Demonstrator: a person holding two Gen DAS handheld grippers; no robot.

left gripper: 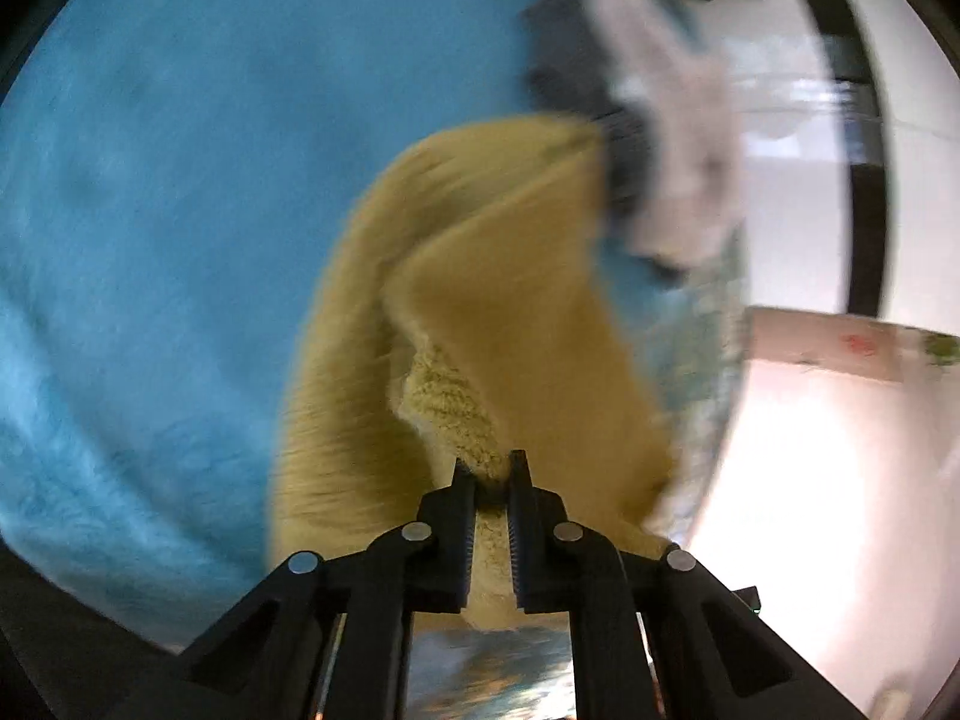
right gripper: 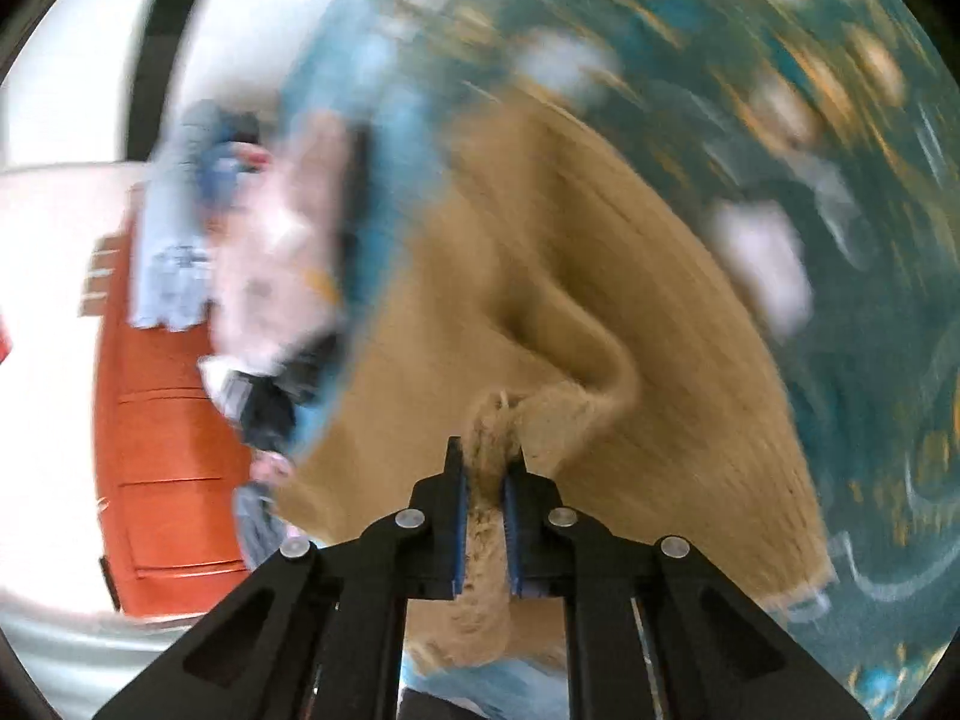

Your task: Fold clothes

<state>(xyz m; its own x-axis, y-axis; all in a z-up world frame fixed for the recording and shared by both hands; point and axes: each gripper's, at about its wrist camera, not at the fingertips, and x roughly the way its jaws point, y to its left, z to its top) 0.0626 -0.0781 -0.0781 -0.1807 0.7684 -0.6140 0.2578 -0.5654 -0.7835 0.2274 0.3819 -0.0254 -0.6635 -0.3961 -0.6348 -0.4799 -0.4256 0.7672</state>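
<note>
Left gripper [left gripper: 491, 468]: clenched on a bunched edge of the mustard knit garment [left gripper: 480, 312].
Right gripper [right gripper: 485, 468]: likewise clamped on a gathered edge of the same garment [right gripper: 570, 312].
Garment position: drapes forward from both sets of jaws, above the blue fleece blanket [left gripper: 180, 210].
Nearby: a blurred pile of other clothes [left gripper: 648, 138] lies beyond it.
Handling: soft, limp and light, probably stretchy; grip at edges or corners, not mid-panel.
</note>
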